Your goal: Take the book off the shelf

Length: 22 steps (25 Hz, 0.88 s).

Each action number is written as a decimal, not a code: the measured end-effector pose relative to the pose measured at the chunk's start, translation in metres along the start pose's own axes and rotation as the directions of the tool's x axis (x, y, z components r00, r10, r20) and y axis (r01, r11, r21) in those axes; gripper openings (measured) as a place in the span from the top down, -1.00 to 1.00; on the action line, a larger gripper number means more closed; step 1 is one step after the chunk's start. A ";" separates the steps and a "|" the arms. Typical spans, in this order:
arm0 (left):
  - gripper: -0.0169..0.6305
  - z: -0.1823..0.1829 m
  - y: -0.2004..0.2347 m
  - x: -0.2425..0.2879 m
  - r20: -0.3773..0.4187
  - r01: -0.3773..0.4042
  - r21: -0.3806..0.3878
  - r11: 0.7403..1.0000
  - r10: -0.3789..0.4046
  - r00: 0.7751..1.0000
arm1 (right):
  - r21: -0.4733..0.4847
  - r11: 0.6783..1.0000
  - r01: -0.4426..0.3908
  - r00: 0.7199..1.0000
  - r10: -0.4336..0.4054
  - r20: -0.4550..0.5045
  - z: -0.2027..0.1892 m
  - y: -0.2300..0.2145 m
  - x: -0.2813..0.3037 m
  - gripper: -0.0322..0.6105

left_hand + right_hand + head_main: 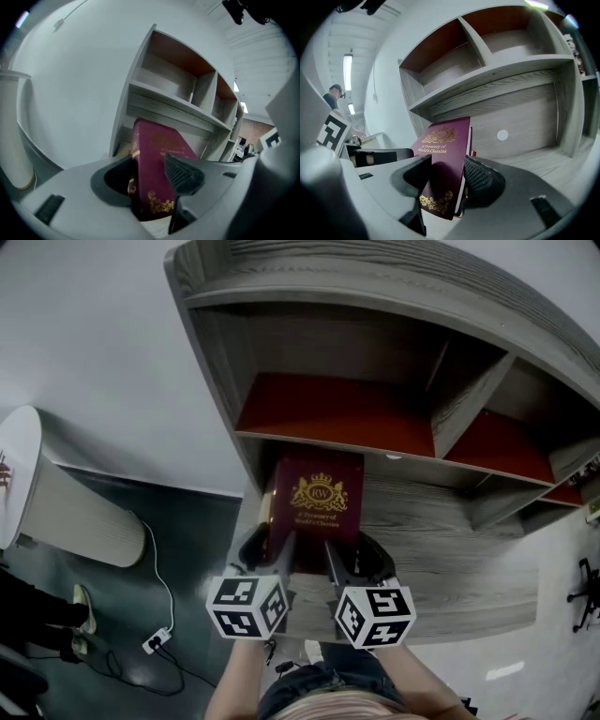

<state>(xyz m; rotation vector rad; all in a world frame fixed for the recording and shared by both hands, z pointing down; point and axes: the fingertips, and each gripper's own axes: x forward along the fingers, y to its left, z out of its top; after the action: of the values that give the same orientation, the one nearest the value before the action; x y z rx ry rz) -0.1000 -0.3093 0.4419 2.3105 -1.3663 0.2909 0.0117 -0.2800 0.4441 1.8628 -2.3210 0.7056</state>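
Observation:
A maroon book (317,505) with gold print is held flat, cover up, in front of the grey wooden shelf unit (375,452), below its red-backed compartments. My left gripper (284,554) grips the book's near left edge and my right gripper (335,559) its near right edge. In the left gripper view the book (157,150) sits spine-on between the jaws of the left gripper (151,167), pads pressed on it. In the right gripper view the right gripper (447,172) clamps the book (443,145) the same way, with the shelf unit (497,75) behind.
The shelf's upper compartments (173,75) hold nothing I can see. A white ribbed cylinder (75,512) stands on the dark floor at left, with a cable and plug (156,643) beside it. A person (333,96) stands far off at left. A chair base (586,592) is at right.

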 end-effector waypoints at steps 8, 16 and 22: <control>0.27 0.003 -0.017 -0.024 0.058 0.002 0.010 1.000 -0.002 0.998 | -0.028 1.000 -0.011 0.998 0.013 0.053 0.007 0.006 -0.028 0.23; 0.27 0.005 -0.033 -0.048 0.094 0.001 0.047 0.999 -0.005 0.996 | -0.027 1.000 -0.015 0.995 0.018 0.093 0.009 0.011 -0.054 0.23; 0.27 0.000 -0.044 -0.065 0.109 0.008 0.053 0.999 -0.014 0.994 | -0.032 0.999 -0.011 0.993 0.015 0.115 0.006 0.014 -0.076 0.23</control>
<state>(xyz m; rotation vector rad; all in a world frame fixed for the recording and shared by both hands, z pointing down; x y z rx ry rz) -0.0934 -0.2399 0.4049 2.4077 -1.4130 0.2014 0.0192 -0.2119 0.4086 1.9259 -2.4004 0.5741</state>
